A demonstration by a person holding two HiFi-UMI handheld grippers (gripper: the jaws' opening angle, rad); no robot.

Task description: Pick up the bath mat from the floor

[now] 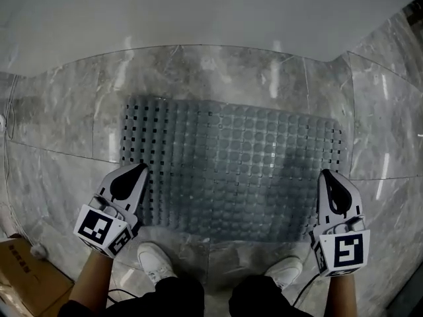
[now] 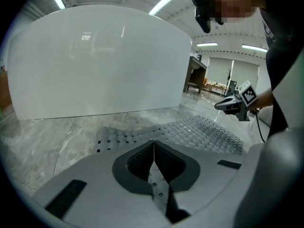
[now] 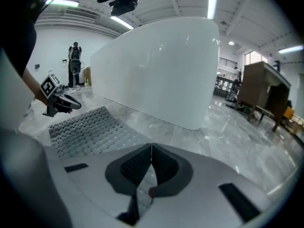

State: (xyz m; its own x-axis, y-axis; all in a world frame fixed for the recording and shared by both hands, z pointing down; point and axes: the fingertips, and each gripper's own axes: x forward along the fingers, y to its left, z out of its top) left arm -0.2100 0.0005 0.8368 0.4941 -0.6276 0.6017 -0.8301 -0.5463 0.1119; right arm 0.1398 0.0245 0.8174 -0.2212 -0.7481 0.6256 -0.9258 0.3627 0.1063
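A grey rubber bath mat (image 1: 231, 167) studded with round bumps and small holes lies flat on the marble floor. My left gripper (image 1: 141, 169) hovers over the mat's near left edge, jaws shut with nothing between them. Over the near right corner my right gripper (image 1: 326, 174) is also shut and empty. In the left gripper view the shut jaws (image 2: 153, 144) point across the mat (image 2: 204, 129) toward the right gripper (image 2: 232, 104). The right gripper view has its jaws (image 3: 151, 148) closed above the floor, with the mat (image 3: 90, 127) and the left gripper (image 3: 59, 101) to the left.
A white bathtub wall (image 1: 198, 12) runs along the far side of the mat. A cardboard box (image 1: 26, 276) sits at the lower left. The person's white shoes (image 1: 155, 259) stand just short of the mat's near edge. Wooden furniture (image 3: 259, 89) stands far right.
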